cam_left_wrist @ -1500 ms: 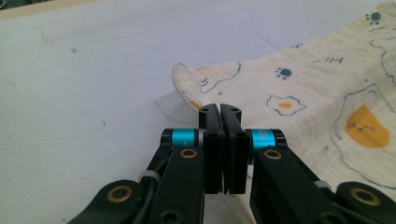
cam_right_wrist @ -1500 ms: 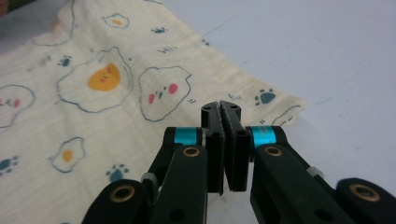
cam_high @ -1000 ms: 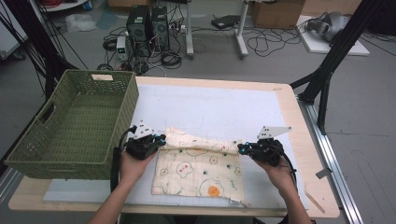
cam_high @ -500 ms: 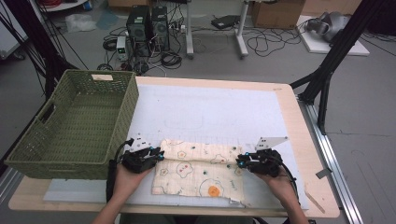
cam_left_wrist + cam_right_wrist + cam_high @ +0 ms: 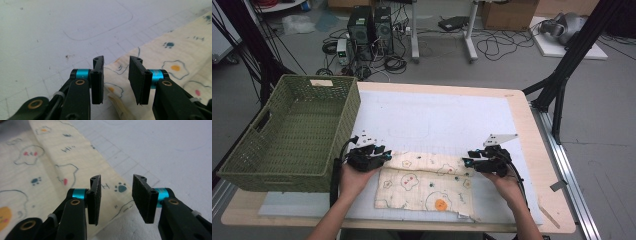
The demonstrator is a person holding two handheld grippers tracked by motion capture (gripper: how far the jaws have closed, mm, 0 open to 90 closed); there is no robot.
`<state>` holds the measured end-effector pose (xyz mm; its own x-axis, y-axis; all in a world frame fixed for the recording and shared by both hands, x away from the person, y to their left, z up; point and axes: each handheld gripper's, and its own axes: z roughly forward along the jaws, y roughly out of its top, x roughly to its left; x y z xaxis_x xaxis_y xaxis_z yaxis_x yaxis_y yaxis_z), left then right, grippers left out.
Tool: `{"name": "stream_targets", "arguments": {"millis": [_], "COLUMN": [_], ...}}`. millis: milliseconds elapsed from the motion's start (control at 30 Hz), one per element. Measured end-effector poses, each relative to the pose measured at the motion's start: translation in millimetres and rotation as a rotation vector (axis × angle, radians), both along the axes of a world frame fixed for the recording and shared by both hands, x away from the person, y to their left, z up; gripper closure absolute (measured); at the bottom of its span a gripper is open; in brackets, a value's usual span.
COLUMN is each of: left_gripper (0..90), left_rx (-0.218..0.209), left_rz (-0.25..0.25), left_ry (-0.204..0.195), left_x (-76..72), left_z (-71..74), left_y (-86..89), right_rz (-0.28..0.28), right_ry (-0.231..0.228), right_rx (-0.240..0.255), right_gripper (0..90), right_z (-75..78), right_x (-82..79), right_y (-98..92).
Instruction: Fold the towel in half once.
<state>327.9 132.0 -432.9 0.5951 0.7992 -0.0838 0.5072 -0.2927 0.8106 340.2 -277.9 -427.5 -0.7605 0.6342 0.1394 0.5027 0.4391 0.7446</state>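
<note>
Over the folded cloth's (image 5: 427, 182) far corners, left tool (image 5: 384, 155) and right tool (image 5: 467, 162), jaws just parted, gripping nothing.

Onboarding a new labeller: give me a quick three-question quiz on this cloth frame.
1. True or false: both grippers clamp the cloth.
2. The basket stands on which side of the table in the high view: A left, B right, C middle?
3. Which edge of the cloth has been folded over?

Key:
1. False: the left gripper and right gripper have just been opening, jaws apart, pads off the fabric.
2. A.
3. The far edge, between the grippers.
</note>
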Motion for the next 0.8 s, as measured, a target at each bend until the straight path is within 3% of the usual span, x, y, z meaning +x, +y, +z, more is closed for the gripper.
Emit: {"name": "stream_targets", "arguments": {"millis": [133, 233, 300, 400, 567, 700, 800], "left_gripper": [64.6, 69.2, 74.4, 83.6, 86.3, 86.3, 86.3], "left_rx": [-0.008, 0.021, 0.042, 0.043, 0.023, -0.028, -0.037], "left_rz": [0.018, 0.002, -0.012, -0.03, -0.041, -0.03, -0.028], "left_ry": [0.033, 0.066, 0.062, 0.055, 0.042, 0.013, -0.001], "left_x": [6.5, 9.7, 9.9, 9.2, 7.5, 5.2, 3.3], "left_z": [-6.3, -11.7, -13.4, -13.5, -10.5, -4.6, -1.2], "left_y": [-0.5, -1.8, -3.0, -5.0, -2.4, 2.8, 5.1], "right_rz": [-0.007, -0.008, -0.012, 0.016, 0.042, 0.051, 0.049], "right_ry": [0.038, 0.052, 0.064, 0.072, 0.04, 0.0, -0.021], "right_rx": [-0.033, -0.031, -0.022, -0.023, -0.034, -0.021, -0.007], "right_gripper": [56.2, 57.7, 60.2, 71.9, 86.7, 88.5, 88.6], "right_z": [-9.3, -13.1, -13.3, -12.5, -7.8, -1.0, 4.9], "right_x": [7.2, 10.4, 10.8, 10.1, 7.1, 2.4, -0.6], "right_y": [3.1, 3.3, 2.7, 3.2, 4.8, 4.0, 1.3]}}
